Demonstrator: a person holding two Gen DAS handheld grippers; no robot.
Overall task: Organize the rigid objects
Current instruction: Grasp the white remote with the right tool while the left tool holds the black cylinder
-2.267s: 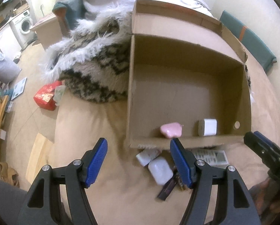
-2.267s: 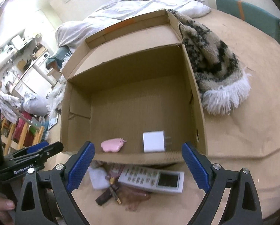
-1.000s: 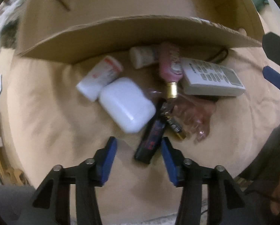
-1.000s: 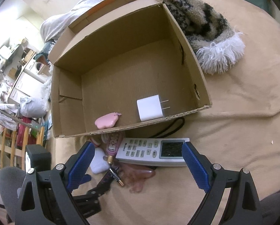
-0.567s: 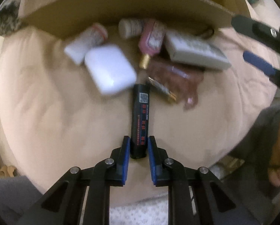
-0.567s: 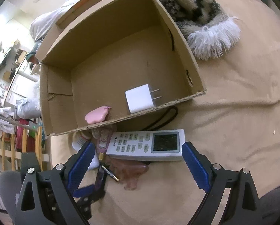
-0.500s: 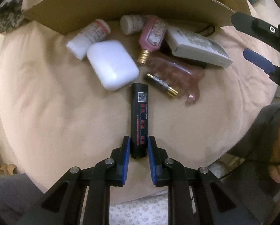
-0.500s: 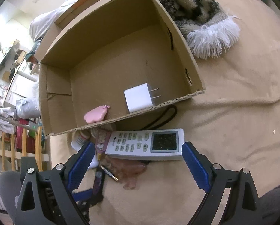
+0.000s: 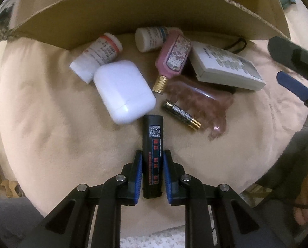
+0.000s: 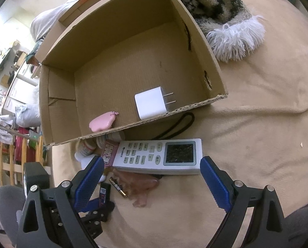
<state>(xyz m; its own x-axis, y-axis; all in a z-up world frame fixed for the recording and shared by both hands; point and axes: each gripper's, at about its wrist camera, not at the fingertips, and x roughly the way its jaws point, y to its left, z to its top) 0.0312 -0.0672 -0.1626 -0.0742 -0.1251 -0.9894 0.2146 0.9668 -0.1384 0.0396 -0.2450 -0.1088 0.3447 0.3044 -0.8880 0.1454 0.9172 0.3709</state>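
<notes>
Black cylindrical tube with red print and a QR label (image 9: pixel 153 146) is clamped at its near end in my left gripper (image 9: pixel 153 165), blue pads closed on both sides, far end pointing at the pile on the tan blanket (image 9: pixel 50 128). Looks stiff, light and smooth, so it could slip lengthwise; I'd rather hold nearer mid-length. Just beyond: white rounded plastic case (image 9: pixel 123 91) to the left, black-and-gold battery (image 9: pixel 181 113) to the right. Open brown cardboard box (image 10: pixel 195 35) sits farther back. Right gripper (image 10: pixel 152 179) is spread wide and empty, hovering over the white remote control (image 10: pixel 160 154).
</notes>
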